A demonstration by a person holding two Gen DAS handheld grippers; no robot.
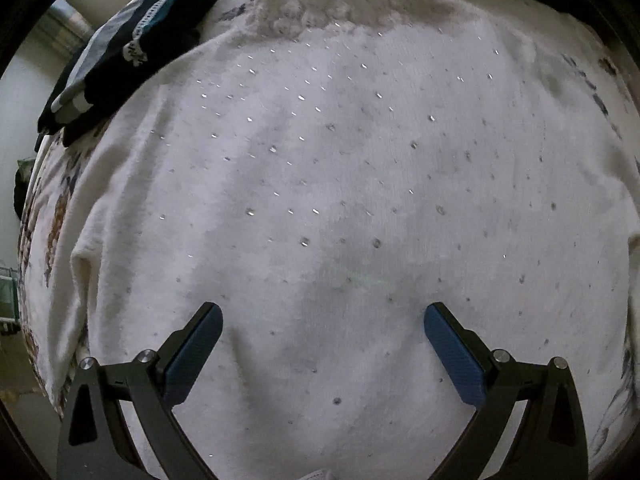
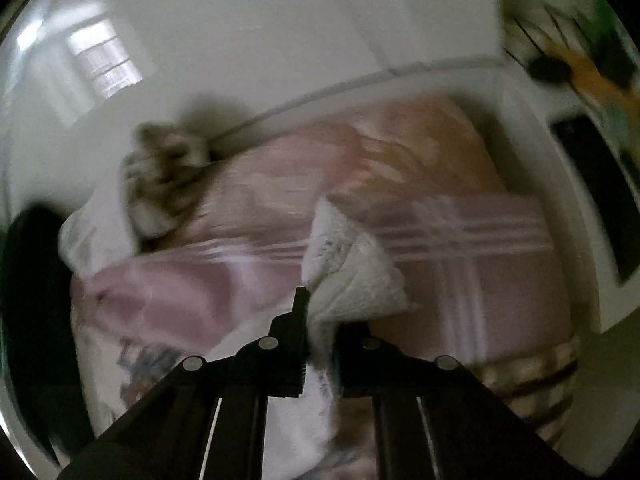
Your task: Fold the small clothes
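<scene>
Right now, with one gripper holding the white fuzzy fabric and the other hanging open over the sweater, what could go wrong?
1. The right gripper pinches only a corner of the white fuzzy fabric; it may slip out mid-swing, given the motion blur.
2. The left gripper hangs open above the white sequinned sweater, so nothing pins it; a pull could drag it toward the dark folded clothes.

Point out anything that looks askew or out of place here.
The white sweater lies flat, but its collar is rumpled. A dark garment overlaps its far left edge. The right gripper pinches a white fabric corner; that view is blurred.
</scene>
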